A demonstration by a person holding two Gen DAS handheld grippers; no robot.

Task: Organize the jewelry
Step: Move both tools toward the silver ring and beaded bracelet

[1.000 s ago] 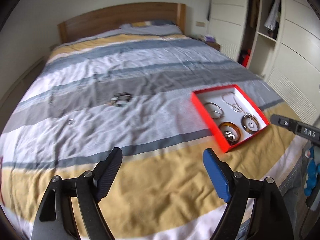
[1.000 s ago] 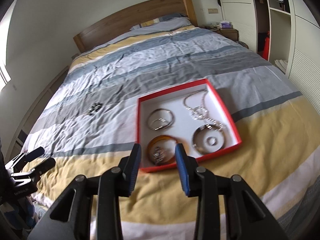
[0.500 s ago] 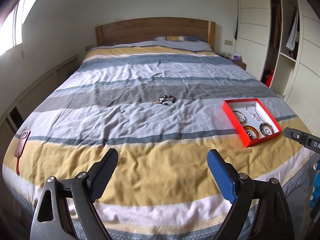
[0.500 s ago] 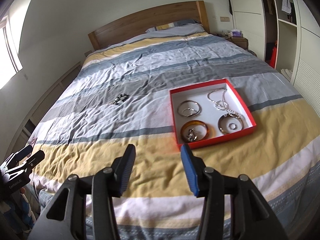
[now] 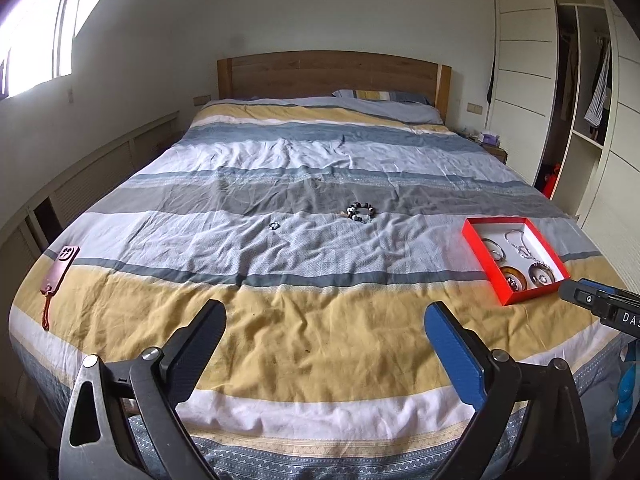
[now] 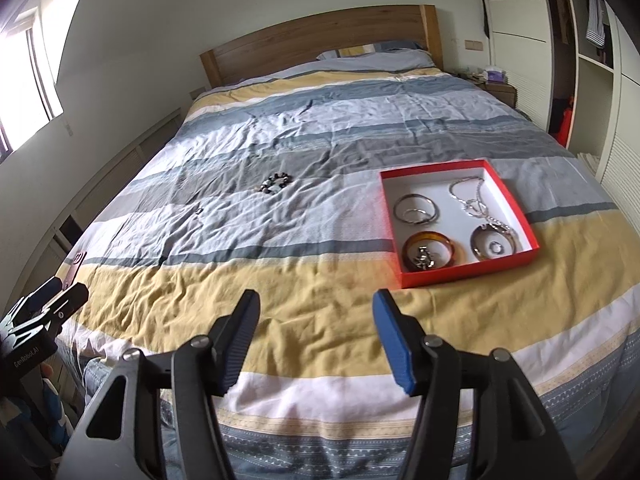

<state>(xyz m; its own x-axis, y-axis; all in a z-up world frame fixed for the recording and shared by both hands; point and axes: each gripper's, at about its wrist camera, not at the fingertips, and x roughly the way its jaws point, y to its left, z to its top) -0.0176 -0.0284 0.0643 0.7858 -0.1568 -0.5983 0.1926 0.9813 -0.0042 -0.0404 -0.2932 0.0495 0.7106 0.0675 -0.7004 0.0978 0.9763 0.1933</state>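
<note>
A red box point(image 6: 508, 258) with a white inside lies on the striped bed, right of centre; it shows in the left wrist view point(image 5: 480, 254) too. It holds silver bangles point(image 6: 416, 209), a silver necklace point(image 6: 476, 202), an amber bangle point(image 6: 430, 254) and a dark bangle point(image 6: 494, 245). A dark beaded bracelet point(image 5: 361, 212) and a small ring point(image 5: 274, 225) lie loose mid-bed, also in the right wrist view point(image 6: 275, 183). My left gripper point(image 5: 324, 320) is open and empty over the bed's foot. My right gripper point(image 6: 316, 308) is open and empty, just left of the box's near corner.
A reddish phone case with a strap point(image 5: 60, 266) lies at the bed's left edge. A wooden headboard point(image 5: 332, 72) and pillow stand at the far end. A wardrobe point(image 5: 580, 80) and nightstand point(image 6: 498, 88) are on the right, wall panels on the left.
Both grippers have pulled back from the bed, so more of it shows. My right gripper's jaws have opened wider. The jewelry and box have not moved.
</note>
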